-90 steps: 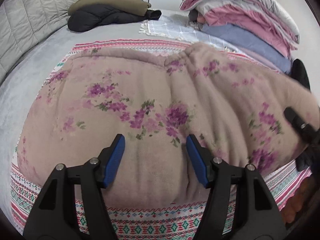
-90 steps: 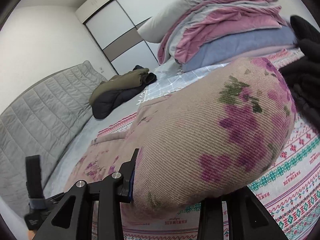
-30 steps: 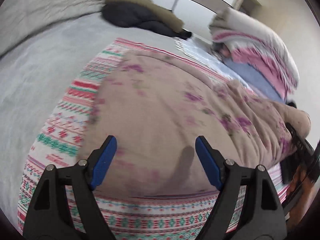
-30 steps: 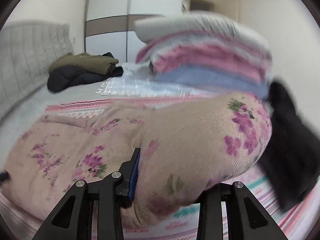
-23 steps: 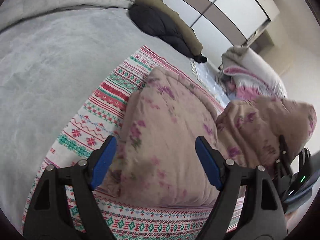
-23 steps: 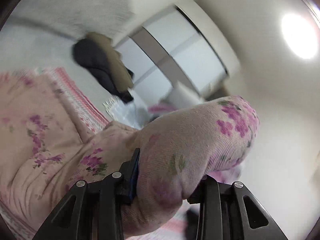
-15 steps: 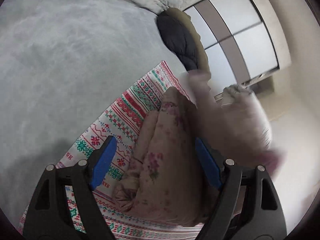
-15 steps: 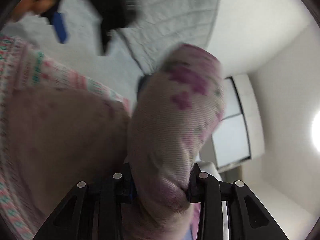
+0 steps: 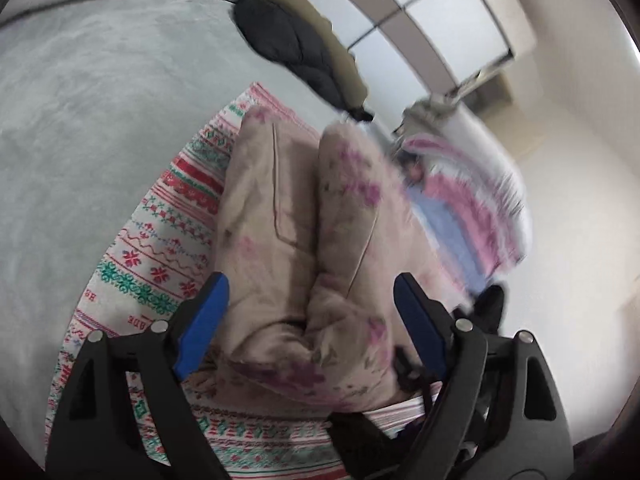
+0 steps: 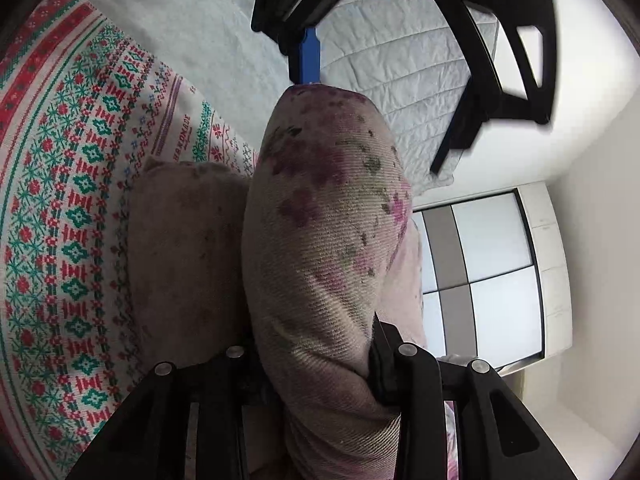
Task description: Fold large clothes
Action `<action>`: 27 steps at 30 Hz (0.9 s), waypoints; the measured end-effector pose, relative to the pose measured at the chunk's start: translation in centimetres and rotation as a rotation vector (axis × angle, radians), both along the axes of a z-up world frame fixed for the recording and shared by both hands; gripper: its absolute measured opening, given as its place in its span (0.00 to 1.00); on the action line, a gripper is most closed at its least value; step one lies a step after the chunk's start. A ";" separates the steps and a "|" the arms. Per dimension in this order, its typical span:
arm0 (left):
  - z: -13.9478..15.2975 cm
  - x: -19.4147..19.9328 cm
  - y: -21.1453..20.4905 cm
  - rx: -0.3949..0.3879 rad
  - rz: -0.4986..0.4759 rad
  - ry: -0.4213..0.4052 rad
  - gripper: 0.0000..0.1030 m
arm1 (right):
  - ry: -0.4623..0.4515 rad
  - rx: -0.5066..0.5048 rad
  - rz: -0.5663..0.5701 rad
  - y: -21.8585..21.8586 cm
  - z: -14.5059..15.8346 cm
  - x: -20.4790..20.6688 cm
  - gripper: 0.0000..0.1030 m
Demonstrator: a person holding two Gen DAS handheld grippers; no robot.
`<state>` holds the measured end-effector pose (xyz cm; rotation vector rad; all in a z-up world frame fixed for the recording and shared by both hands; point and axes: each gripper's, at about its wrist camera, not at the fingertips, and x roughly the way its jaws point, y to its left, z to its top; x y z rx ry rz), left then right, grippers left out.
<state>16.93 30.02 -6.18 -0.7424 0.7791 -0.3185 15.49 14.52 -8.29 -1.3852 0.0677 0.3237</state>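
Note:
A thick beige garment with purple flowers (image 9: pixel 280 216) lies on the patterned blanket (image 9: pixel 160 248). It is doubled over into two upright lobes. My left gripper (image 9: pixel 308 320) is open, its blue pads on either side of the fold's near end, not pressing it. My right gripper (image 10: pixel 316 364) is shut on the flowered fold (image 10: pixel 324 216) and holds it up against the lower layer (image 10: pixel 184 240). The left gripper's blue pad (image 10: pixel 308 56) shows at the top of the right wrist view, just beyond the held fold.
The grey bedspread (image 9: pixel 80 100) lies to the left. A black and olive jacket pile (image 9: pixel 304 48) lies at the far end before the wardrobe doors (image 9: pixel 420 24). A stack of pink, white and blue quilts (image 9: pixel 476 208) rises at the right. A quilted headboard (image 10: pixel 400 72) stands behind.
My right gripper has swung the held side of the garment up and over to the left onto the other half. My left gripper has tilted and moved to the fold's near end, still open.

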 end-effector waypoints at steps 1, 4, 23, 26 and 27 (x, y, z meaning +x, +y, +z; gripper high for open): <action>-0.3 0.2 -0.8 0.065 0.016 0.040 0.82 | -0.003 0.013 -0.001 0.0 0.1 -0.4 0.36; -1.2 0.3 -0.5 0.038 0.050 0.069 0.73 | -0.042 0.032 0.012 0.0 0.2 -0.3 0.55; -2.3 0.2 -2.9 0.229 0.052 0.130 0.41 | 0.656 1.059 -0.134 -18.3 19.7 1.6 0.68; -2.6 0.0 -3.3 0.248 0.046 0.143 0.41 | 0.770 1.053 -0.196 -15.9 21.0 6.2 0.19; -2.7 -0.1 -3.3 0.252 0.045 0.145 0.41 | 0.813 1.010 -0.270 -14.4 20.3 8.2 0.18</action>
